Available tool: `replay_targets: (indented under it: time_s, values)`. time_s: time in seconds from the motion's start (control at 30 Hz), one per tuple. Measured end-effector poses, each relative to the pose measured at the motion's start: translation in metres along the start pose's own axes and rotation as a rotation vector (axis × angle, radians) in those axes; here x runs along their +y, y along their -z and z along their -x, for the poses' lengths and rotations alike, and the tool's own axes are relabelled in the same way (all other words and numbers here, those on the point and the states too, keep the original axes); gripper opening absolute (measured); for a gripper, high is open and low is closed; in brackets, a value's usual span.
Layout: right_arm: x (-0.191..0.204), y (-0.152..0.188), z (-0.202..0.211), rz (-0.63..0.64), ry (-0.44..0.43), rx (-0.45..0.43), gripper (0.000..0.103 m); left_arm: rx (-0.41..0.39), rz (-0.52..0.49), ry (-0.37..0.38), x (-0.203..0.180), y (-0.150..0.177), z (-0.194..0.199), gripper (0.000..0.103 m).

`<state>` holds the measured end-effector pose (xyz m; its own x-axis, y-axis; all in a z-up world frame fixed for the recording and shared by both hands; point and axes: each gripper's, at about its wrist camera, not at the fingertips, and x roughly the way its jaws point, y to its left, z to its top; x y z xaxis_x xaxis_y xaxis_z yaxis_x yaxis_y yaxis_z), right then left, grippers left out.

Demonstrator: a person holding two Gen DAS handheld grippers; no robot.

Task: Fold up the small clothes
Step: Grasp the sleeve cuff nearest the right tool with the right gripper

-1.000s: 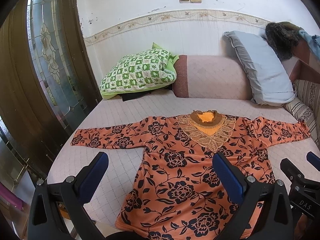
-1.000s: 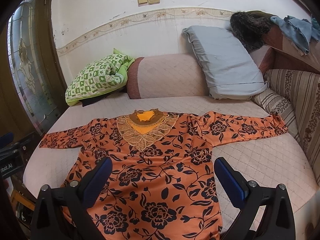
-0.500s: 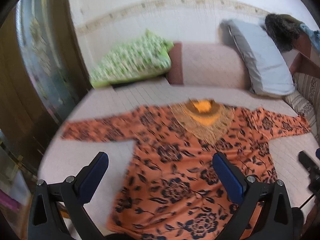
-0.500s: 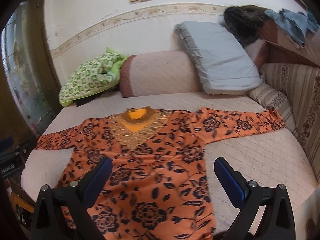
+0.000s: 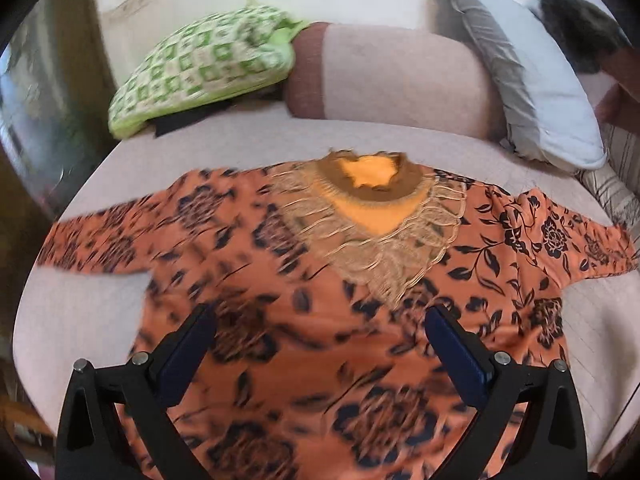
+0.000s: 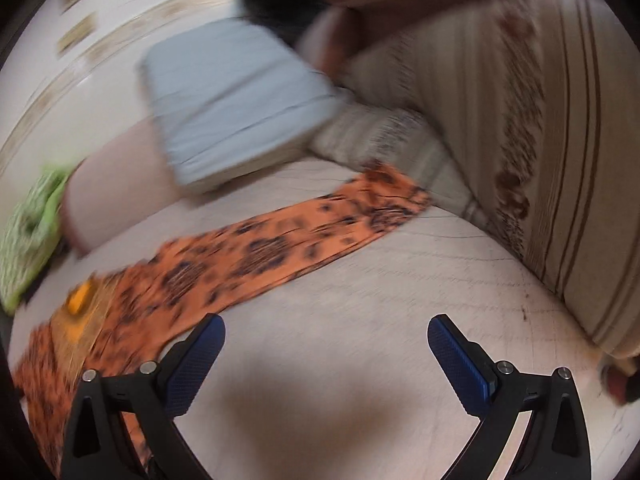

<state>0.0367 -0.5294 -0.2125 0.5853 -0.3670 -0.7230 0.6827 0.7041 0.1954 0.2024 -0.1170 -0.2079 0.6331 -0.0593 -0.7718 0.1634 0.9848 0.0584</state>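
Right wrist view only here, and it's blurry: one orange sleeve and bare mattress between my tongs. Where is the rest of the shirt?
Observer: The left wrist view shows the orange floral shirt spread face up, neckline toward the pillows.
Operator: What are the left tongs doing?
Observer: The left tongs are open over the shirt's chest, gripping nothing.
Operator: And the other sleeve?
Observer: The other sleeve lies stretched straight out on the mattress, unfolded.
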Motion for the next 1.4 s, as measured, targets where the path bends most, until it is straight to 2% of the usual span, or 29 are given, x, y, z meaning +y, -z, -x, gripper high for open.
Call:
replay_targets:
  time_s: [0.07,0.13,0.2,0.3,0.4,0.5,0.57,0.67,0.73,0.77,0.83,0.93,1.03,1.23,1.4]
  values:
    - [-0.03,-0.017,-0.022,-0.092,-0.045,0.008,0.094,-0.004,-0.031,0.032,-0.01,0.0,-0.015,0.103]
    - [-0.06,-0.034,-0.048,-0.216,-0.1,0.037,0.08,0.0,-0.042,0.091,-0.015,0.006,-0.029,0.103]
    - [-0.086,-0.046,-0.075,-0.336,-0.134,0.052,0.075,0.031,-0.054,0.125,-0.017,0.007,-0.042,0.103]
    - [-0.108,-0.06,-0.109,-0.433,-0.134,0.068,0.065,0.047,-0.029,0.151,-0.012,-0.001,-0.056,0.103]
    - [-0.122,-0.072,-0.141,-0.511,-0.129,0.081,0.063,0.04,0.042,0.161,0.003,-0.007,-0.063,0.103]
    - [-0.131,-0.082,-0.168,-0.565,-0.069,0.103,0.061,0.037,0.105,0.179,0.018,-0.01,-0.067,0.103]
    - [-0.133,-0.09,-0.179,-0.571,-0.041,0.078,0.06,0.037,0.135,0.186,0.023,-0.012,-0.073,0.103]
    - [-0.13,-0.099,-0.19,-0.549,0.013,0.065,0.044,0.054,0.166,0.189,0.03,-0.014,-0.081,0.103]
    - [-0.127,-0.102,-0.192,-0.54,0.035,0.052,0.021,0.061,0.176,0.182,0.033,-0.014,-0.083,0.103]
    - [-0.125,-0.103,-0.192,-0.532,0.003,0.049,0.017,0.065,0.178,0.179,0.034,-0.014,-0.084,0.103]
    - [-0.12,-0.105,-0.191,-0.52,-0.025,0.04,0.017,0.061,0.186,0.162,0.038,-0.015,-0.083,0.103]
    - [-0.098,-0.106,-0.169,-0.496,-0.097,-0.006,0.016,0.036,0.214,0.14,0.05,-0.018,-0.075,0.103]
    - [-0.058,-0.111,-0.141,-0.445,-0.192,-0.028,0.016,-0.005,0.22,0.093,0.063,-0.023,-0.066,0.103]
    - [0.074,-0.116,-0.082,-0.32,-0.445,-0.015,0.016,-0.06,0.263,-0.022,0.108,-0.028,-0.052,0.103]
    - [0.219,-0.096,-0.045,-0.202,-0.654,0.061,0.016,-0.111,0.29,-0.105,0.151,-0.023,-0.039,0.103]
